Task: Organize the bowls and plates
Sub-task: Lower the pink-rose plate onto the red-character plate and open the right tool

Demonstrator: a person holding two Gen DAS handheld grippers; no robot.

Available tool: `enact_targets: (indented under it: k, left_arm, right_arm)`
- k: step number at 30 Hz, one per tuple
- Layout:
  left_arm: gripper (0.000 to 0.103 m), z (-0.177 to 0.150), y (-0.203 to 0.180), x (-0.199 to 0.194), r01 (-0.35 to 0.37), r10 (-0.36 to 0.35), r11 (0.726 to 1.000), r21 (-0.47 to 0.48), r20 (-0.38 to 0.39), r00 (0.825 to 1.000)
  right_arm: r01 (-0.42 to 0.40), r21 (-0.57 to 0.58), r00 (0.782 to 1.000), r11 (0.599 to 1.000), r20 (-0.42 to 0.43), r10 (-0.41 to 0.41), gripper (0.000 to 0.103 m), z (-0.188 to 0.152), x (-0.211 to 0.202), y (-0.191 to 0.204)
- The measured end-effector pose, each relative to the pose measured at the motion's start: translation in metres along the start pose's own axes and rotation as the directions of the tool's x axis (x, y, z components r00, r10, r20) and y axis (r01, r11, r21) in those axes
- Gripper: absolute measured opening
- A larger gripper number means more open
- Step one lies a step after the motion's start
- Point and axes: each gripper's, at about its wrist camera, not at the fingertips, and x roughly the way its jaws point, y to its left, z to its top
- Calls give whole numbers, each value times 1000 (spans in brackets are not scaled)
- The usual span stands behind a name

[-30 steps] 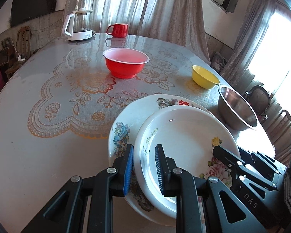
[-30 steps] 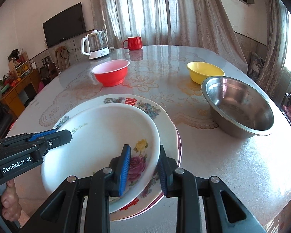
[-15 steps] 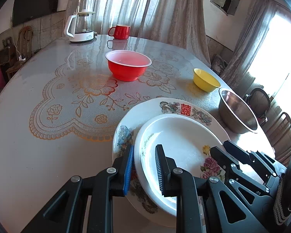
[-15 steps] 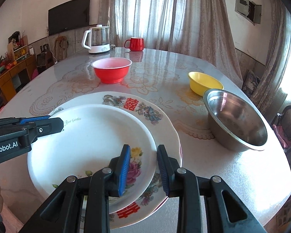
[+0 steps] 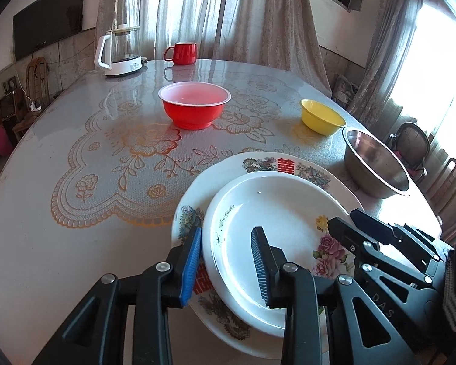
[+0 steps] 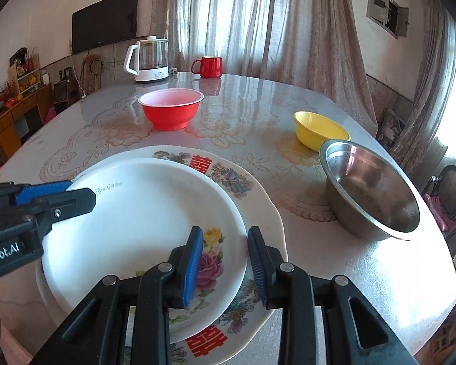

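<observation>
The white rose plate (image 6: 136, 222) lies on the bigger patterned plate (image 6: 258, 200), hiding most of it. Both the left tool (image 5: 226, 261) and right tool (image 6: 225, 266) have just been opening, released, each straddling the white plate's rim.

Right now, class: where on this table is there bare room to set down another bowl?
Free: the wide stretch left of the plates, between red bowl and kettle; also between red and yellow bowl. Crowded: near right, plates beside steel bowl.

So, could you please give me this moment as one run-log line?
step: small plate stacked on large plate | left gripper: fingers just opening, small plate rim between | right gripper: same
</observation>
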Motion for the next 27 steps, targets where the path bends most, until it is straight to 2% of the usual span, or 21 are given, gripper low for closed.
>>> enact_targets:
  k: [3,8,16,22,27]
  left_arm:
    - [34,-1,1,-1,2,-2,1000,-4,-2,1000]
    - [37,-3,-4,-9,8,-8,1000,15,18,1000]
    - [41,-7,-13,-18,2,-3,999,43,36,999]
    - [40,-13,-13,-19,-21,20,999,45,26,999]
    - [41,-17,-15,-28,-25,22,998,51,49,999]
  right_arm:
    - [-68,69,998,995,-12,68,31,0,-3,-12]
    - [-91,97,996,991,-1,91,33,-4,-10,-16]
    - [-81,90,997,993,-5,82,34,-7,-14,-12]
    - [-11,-20,1000,1000,-14,11,34,-10,-15,4]
    - [-62,43,998,997,-24,63,34,-12,-21,-5]
